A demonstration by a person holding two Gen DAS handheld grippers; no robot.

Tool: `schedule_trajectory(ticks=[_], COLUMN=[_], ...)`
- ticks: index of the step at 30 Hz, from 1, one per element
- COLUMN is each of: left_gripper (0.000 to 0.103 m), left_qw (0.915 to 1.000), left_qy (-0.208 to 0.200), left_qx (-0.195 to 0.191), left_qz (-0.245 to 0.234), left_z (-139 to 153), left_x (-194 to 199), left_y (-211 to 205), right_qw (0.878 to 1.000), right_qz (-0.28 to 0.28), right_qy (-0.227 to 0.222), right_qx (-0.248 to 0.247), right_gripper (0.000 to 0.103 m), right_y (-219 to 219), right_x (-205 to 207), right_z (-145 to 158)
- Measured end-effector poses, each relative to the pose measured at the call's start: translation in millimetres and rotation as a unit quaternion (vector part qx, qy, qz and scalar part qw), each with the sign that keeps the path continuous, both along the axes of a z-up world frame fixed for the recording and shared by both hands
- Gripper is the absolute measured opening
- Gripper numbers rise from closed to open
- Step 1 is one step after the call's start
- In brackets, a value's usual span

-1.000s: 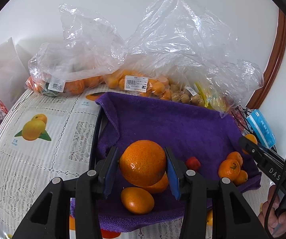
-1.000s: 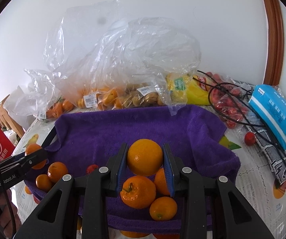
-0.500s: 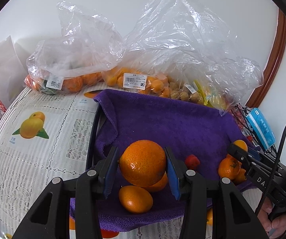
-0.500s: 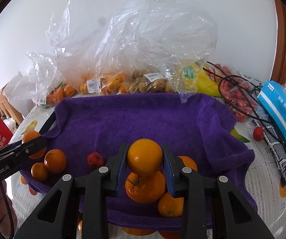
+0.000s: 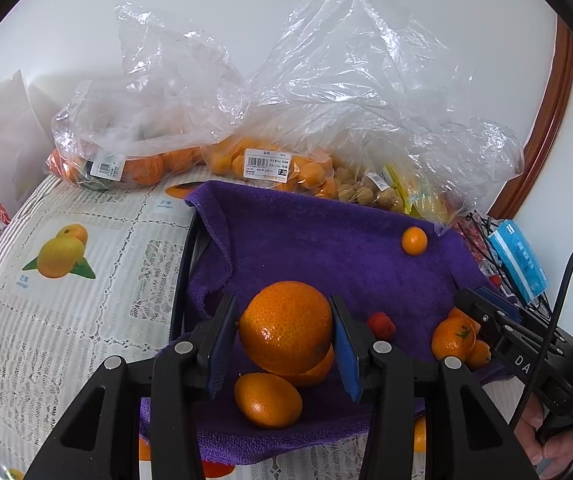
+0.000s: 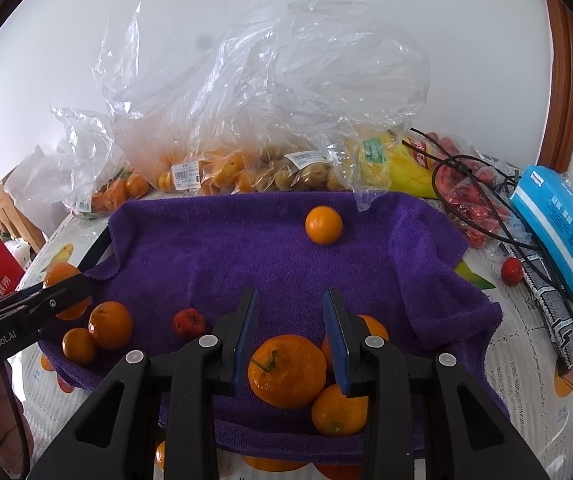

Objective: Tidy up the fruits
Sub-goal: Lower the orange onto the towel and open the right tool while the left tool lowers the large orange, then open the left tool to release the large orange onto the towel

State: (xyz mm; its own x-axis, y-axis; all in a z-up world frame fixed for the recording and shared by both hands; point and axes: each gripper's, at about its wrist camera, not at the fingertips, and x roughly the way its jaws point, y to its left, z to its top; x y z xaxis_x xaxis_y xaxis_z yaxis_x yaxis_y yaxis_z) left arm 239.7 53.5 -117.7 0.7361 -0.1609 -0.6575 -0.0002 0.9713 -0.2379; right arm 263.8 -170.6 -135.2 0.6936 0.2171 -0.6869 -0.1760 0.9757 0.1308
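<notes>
Left gripper (image 5: 284, 338): blue pads clamp 1 large orange (image 5: 285, 327) above the purple towel (image 5: 326, 256). Right gripper (image 6: 291, 330): jaws spread, holding nothing; a small orange (image 6: 323, 225) lies alone at the towel's far edge. Clear bags (image 6: 222, 168) behind hold bagged fruit.

Half-seen fruit

An orange (image 5: 310, 368) hides behind the gripped one (image 5: 286, 326); bag (image 6: 222, 172) labels are too small to read.
</notes>
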Motion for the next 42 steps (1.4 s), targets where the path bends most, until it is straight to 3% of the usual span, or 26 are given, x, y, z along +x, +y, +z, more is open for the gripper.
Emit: schedule_trajectory(ticks=[13, 21, 26, 31, 42], left_gripper=[0.043, 0.043, 0.043, 0.043, 0.055], left_qw=[0.9988, 0.9987, 0.9991, 0.9991, 0.9984], left_qy=[-0.010, 0.007, -0.004, -0.004, 0.005], left_qx=[-0.048, -0.039, -0.008, -0.002, 0.003], left_qz=[-0.007, -0.032, -0.041, -0.042, -0.056], left_z=[2.2, -6.1, -4.8, -4.7, -10.6], left_x=[-2.1, -0.5, -3.8, -4.0, -4.0], left_y=[7.4, -6.7, -18.3, -20.2, -24.8], right_qw=[1.000, 1.000, 1.000, 1.000, 1.000], right_qz=[-0.022, -0.017, -0.013, -0.010, -0.010], right_qy=[-0.006, -0.008, -0.012, -0.010, -0.004], right_qx=[0.020, 0.009, -0.002, -0.005, -0.010], right_gripper=[0.034, 0.034, 0.034, 0.035, 0.035], right_y=[-15.6, -11.8, -7.3, -5.7, -4.4], right_x=[-0.9, -3.7, -5.6, -5.3, -3.8], right_z=[8.5, 8.7, 9.3, 7.8, 3.3])
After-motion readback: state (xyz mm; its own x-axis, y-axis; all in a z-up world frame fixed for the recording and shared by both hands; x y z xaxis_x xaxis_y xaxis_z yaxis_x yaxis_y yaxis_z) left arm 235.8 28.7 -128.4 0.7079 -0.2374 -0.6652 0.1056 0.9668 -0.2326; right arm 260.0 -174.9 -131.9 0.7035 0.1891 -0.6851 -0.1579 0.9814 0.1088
